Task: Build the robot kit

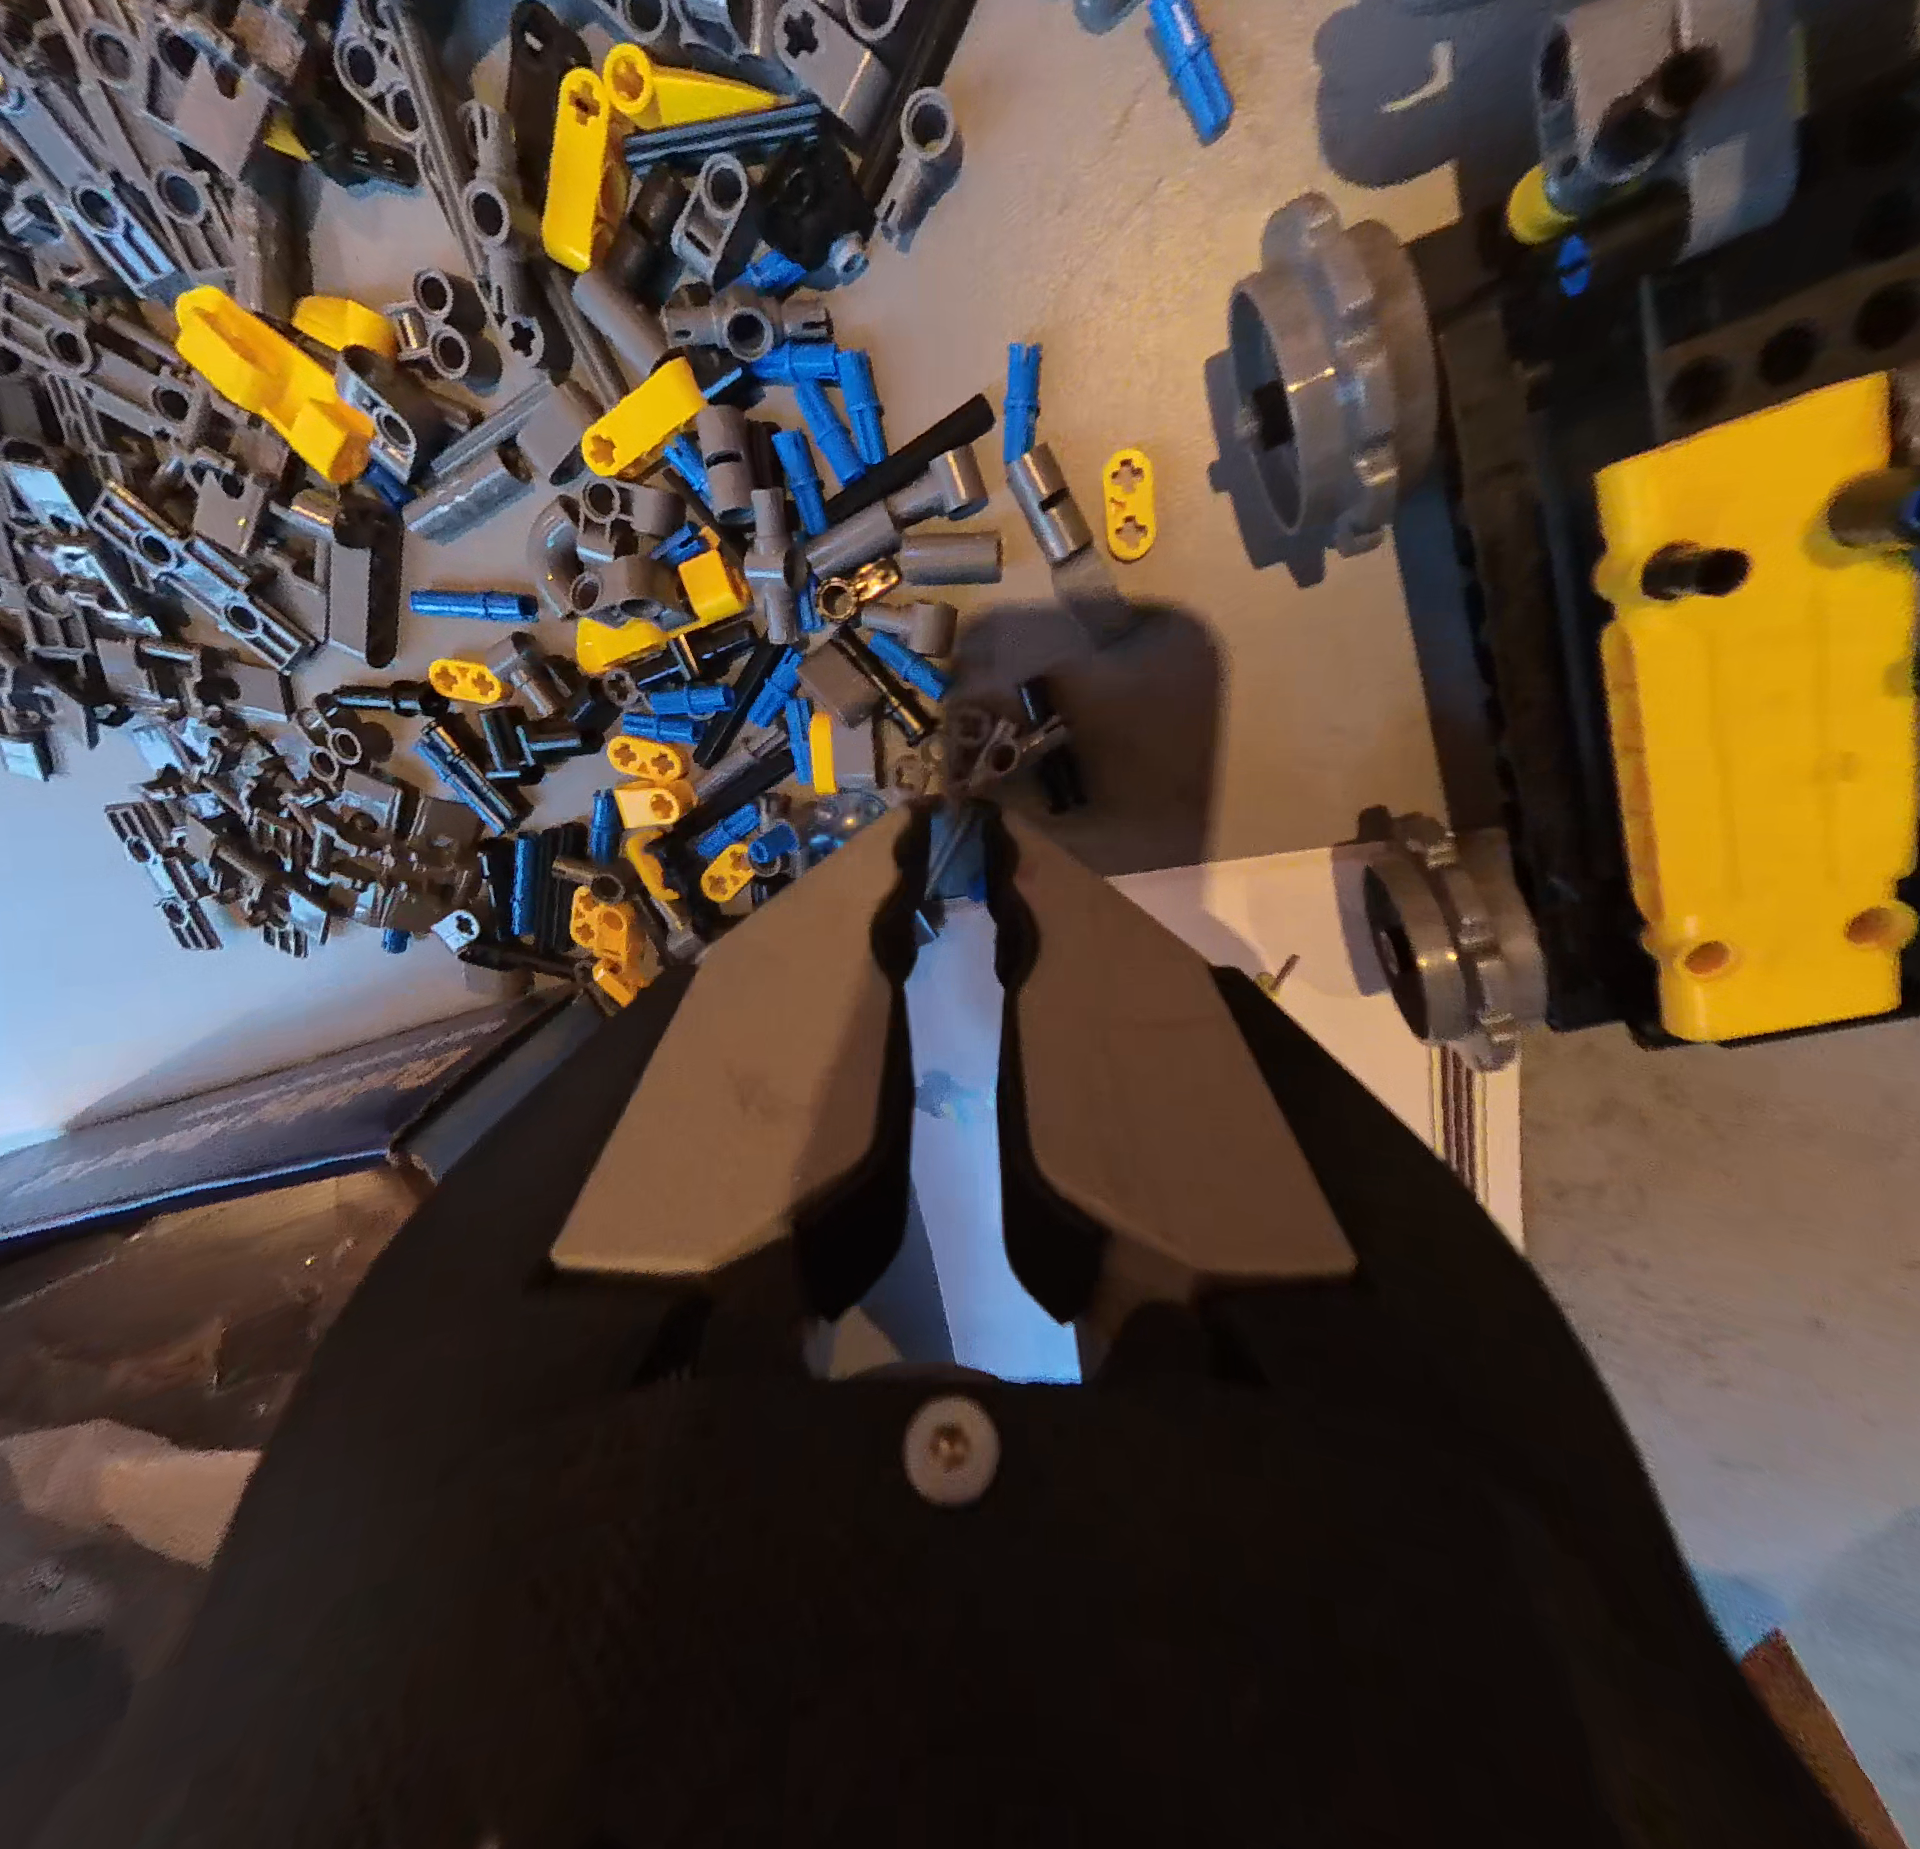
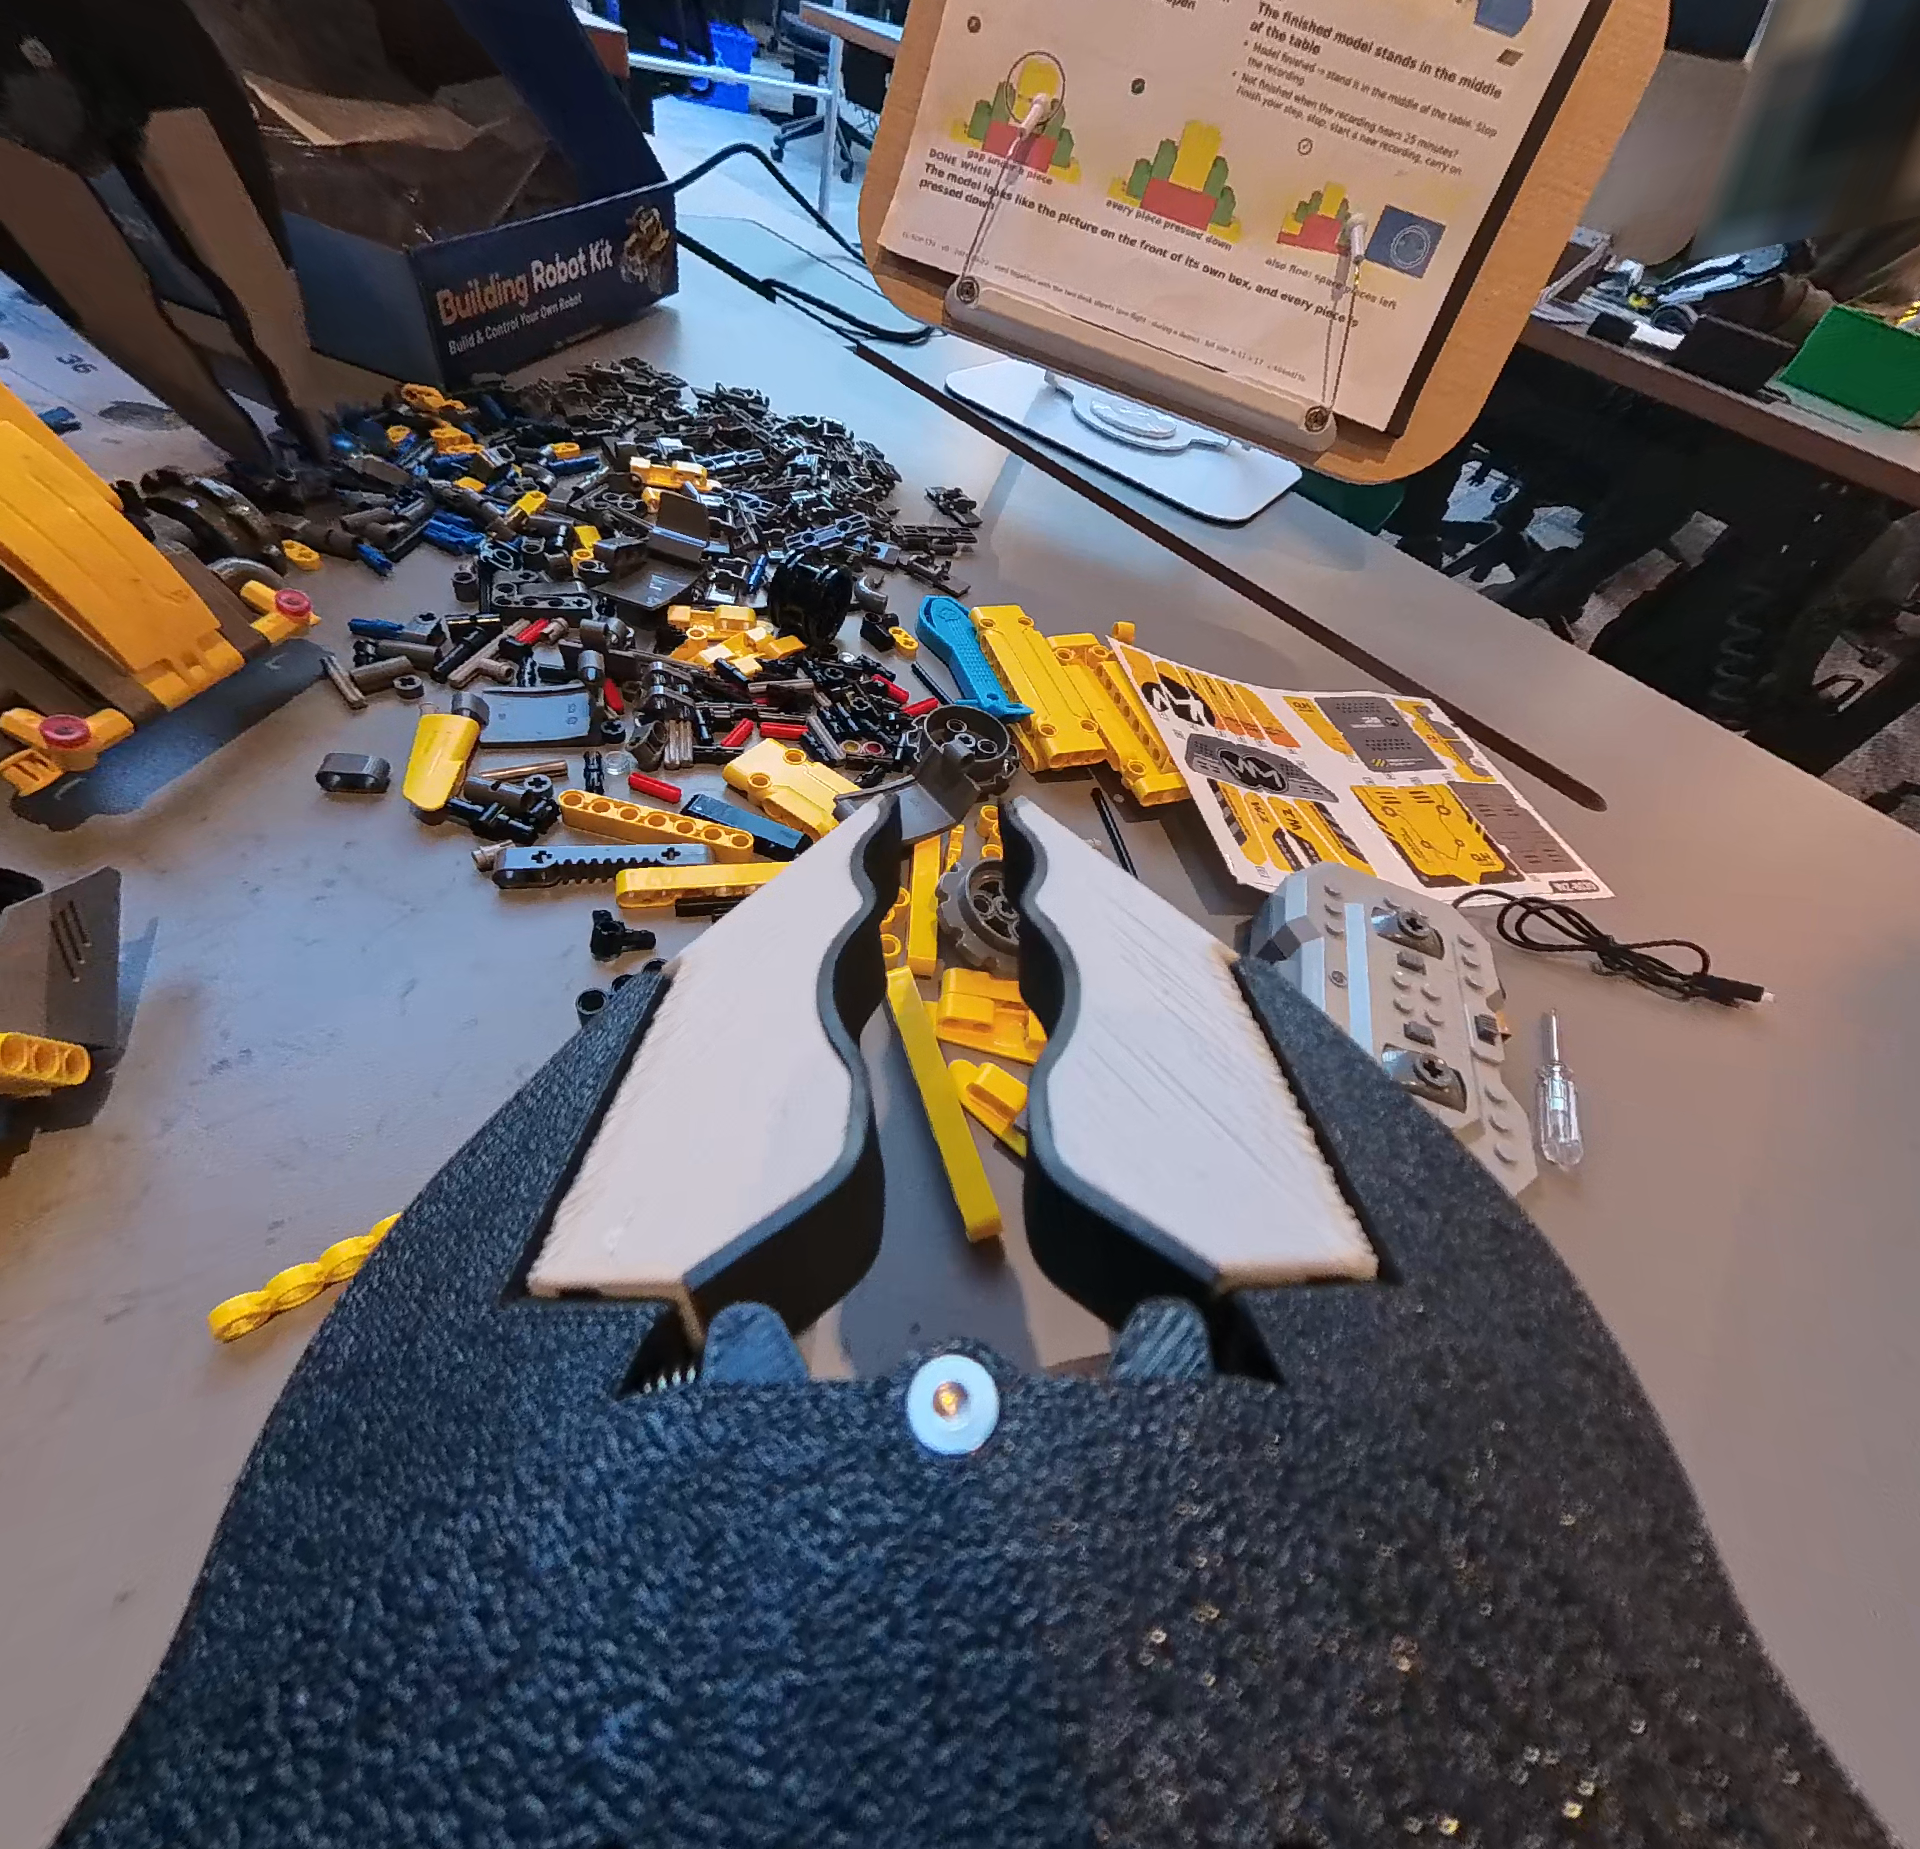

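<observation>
Grey tabletop [image 1: 1091, 241] fills the left wrist view, seen from straight above. It is strewn with a dense pile of small plastic building pieces [image 1: 623, 552]: grey beams, blue pins, black axles and yellow connectors. The left gripper [image 1: 951, 817] has its jaws drawn almost together. It looks to be pinching a small grey connector with a black pin [image 1: 997, 750] at the edge of that pile, apparently lifted clear, since a shadow falls on the table beyond it. Well to one side lies a partly built yellow-and-black model [image 1: 1745, 708] with two grey toothed wheels [image 1: 1320, 397] on its flank. Part of the build is therefore together, while very many pieces are loose.

From the right wrist view the same table [image 2: 312, 1020] is seen at a low angle. The right gripper [image 2: 948, 812] is released, jaws parted and empty, hovering over loose yellow beams [image 2: 940, 1103] and a grey gear [image 2: 982, 911].

Only this view shows the following:
- the dark blue cardboard kit box [image 2: 540, 293]
- a printed sheet on a cardboard-backed stand [image 2: 1195, 137]
- a sticker sheet [image 2: 1351, 791]
- a grey studded control block [image 2: 1392, 978]
- a small clear-handled screwdriver [image 2: 1555, 1103]
- a black cable [image 2: 1610, 952]

Only the left view shows the pinched connector closely.
</observation>
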`<act>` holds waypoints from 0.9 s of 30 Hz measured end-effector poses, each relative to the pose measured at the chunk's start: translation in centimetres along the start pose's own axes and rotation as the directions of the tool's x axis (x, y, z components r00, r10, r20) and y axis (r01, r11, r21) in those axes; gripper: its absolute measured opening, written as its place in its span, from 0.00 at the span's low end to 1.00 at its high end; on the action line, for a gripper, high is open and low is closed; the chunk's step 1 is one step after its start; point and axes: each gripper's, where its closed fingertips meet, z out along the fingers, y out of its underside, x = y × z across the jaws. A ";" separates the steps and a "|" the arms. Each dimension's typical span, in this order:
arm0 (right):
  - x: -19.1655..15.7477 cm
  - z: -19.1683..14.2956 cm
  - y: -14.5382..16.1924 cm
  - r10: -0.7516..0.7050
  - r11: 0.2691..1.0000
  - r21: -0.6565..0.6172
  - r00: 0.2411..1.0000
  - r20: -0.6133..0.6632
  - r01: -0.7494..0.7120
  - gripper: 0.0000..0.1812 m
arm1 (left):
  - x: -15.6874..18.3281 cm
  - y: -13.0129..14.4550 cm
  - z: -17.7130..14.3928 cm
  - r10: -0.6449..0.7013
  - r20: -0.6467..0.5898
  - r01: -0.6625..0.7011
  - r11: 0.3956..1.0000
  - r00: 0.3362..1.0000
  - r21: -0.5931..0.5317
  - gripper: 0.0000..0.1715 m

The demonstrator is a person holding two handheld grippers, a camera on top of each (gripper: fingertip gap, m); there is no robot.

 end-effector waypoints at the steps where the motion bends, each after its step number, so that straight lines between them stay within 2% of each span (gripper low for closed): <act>1: 0.0 0.0 0.0 0.001 1.000 0.001 1.000 0.001 -0.001 0.10 | 0.0 0.0 0.0 -0.001 -0.003 0.001 1.000 1.000 -0.002 0.03; 7: -0.2 0.0 -0.2 -0.005 1.000 0.007 1.000 0.008 0.005 0.10 | 0.0 -0.2 -0.5 0.005 0.014 -0.005 1.000 1.000 0.024 0.00; 16: -0.3 -0.1 -0.4 -0.008 1.000 0.016 1.000 0.013 0.008 0.10 | -2.4 -0.1 -6.0 -0.119 0.145 0.087 0.974 0.982 0.209 0.00; 19: -0.4 -0.3 -0.6 -0.042 0.999 0.030 0.999 0.020 0.041 0.10 | -2.5 -1.6 -7.5 -0.140 0.178 0.084 0.953 0.974 0.291 0.00; 22: -1.1 -1.2 -2.3 -0.031 0.995 0.093 0.997 0.073 0.024 0.10 | -1.2 -4.1 -9.2 -0.103 0.229 0.018 0.939 0.968 0.345 0.00; 24: -3.4 -2.0 -4.3 -0.031 0.991 0.132 0.983 0.179 0.008 0.11 | 0.5 -6.1 -10.3 -0.046 0.267 -0.059 0.927 0.963 0.371 0.00; 27: -9.3 -3.0 -7.0 -0.126 0.983 0.171 0.927 0.354 0.068 0.08 | 3.9 -9.3 -11.4 0.055 0.302 -0.178 0.902 0.952 0.394 0.00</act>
